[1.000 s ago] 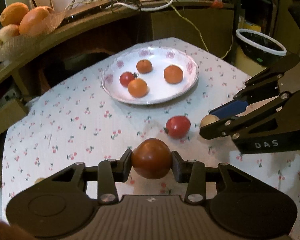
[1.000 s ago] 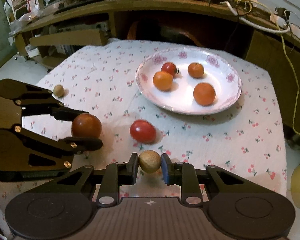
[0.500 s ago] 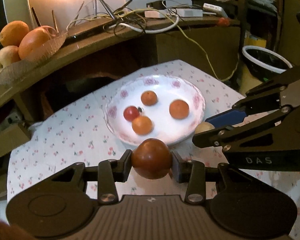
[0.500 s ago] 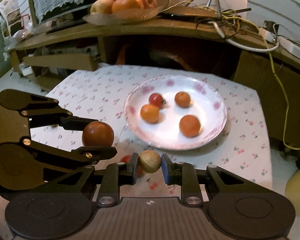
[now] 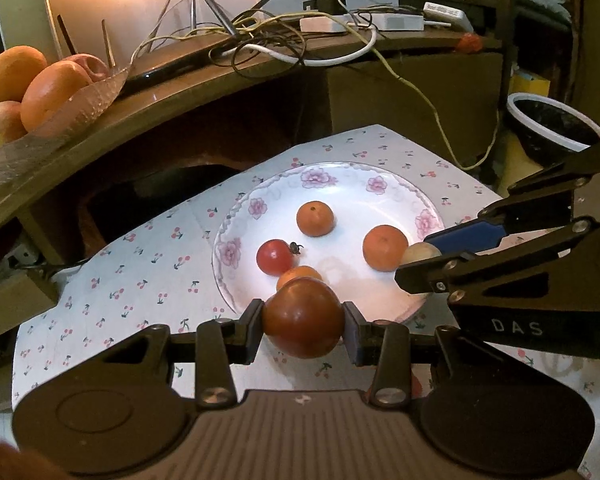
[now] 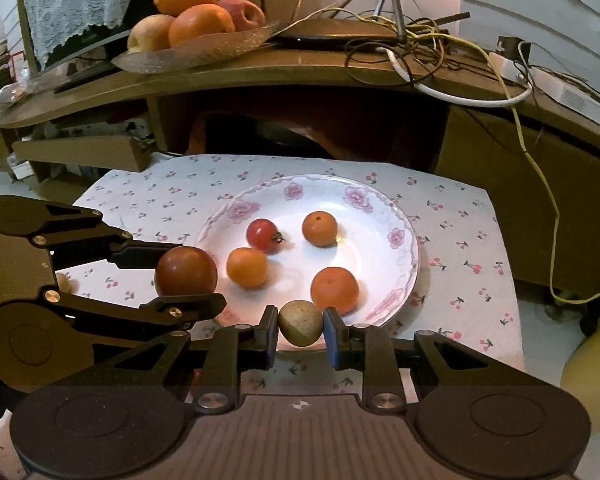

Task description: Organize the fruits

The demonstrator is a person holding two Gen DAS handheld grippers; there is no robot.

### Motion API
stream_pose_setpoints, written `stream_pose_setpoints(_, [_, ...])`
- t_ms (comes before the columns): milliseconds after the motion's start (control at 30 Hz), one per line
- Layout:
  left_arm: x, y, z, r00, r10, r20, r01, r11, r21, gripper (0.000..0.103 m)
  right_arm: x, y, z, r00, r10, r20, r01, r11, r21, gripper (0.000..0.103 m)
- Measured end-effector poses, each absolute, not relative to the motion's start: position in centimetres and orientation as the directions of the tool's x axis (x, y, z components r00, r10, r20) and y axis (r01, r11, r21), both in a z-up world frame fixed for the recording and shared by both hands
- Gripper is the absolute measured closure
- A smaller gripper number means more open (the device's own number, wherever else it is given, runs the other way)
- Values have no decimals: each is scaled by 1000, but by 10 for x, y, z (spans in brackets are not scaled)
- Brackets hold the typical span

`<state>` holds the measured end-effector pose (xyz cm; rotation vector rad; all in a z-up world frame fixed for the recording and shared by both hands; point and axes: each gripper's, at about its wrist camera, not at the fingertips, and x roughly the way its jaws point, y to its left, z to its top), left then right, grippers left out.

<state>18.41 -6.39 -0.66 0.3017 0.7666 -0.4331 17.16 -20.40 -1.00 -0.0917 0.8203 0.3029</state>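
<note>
While both loads are held over the near rim of the plate (image 6: 404, 240), release is judged the next step. A pale round fruit (image 6: 301, 323) is clamped by the right gripper (image 6: 300, 332), whose jaws are opening. A dark red tomato (image 5: 303, 322) is clamped by the left gripper (image 5: 304, 330). Four fruits lie further in on the plate.

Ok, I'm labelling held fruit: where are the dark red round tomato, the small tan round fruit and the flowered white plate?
dark red round tomato (image 5: 303, 322), left wrist view, front face.
small tan round fruit (image 6: 301, 323), right wrist view, centre.
flowered white plate (image 6: 358, 196), right wrist view, far rim.
</note>
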Motion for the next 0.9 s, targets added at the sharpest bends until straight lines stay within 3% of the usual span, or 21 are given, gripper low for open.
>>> stream_pose_setpoints(467, [201,-69,-19,648,-257,-717,487,864,130,58,193,-208,-25,629,212,-748,-285,958,32,77])
stream_pose_setpoints(900, [219,-65,-20,658,-258,-708,453,886,98,59,210,-203,-22,680,202,-705,-296,955,-11,73])
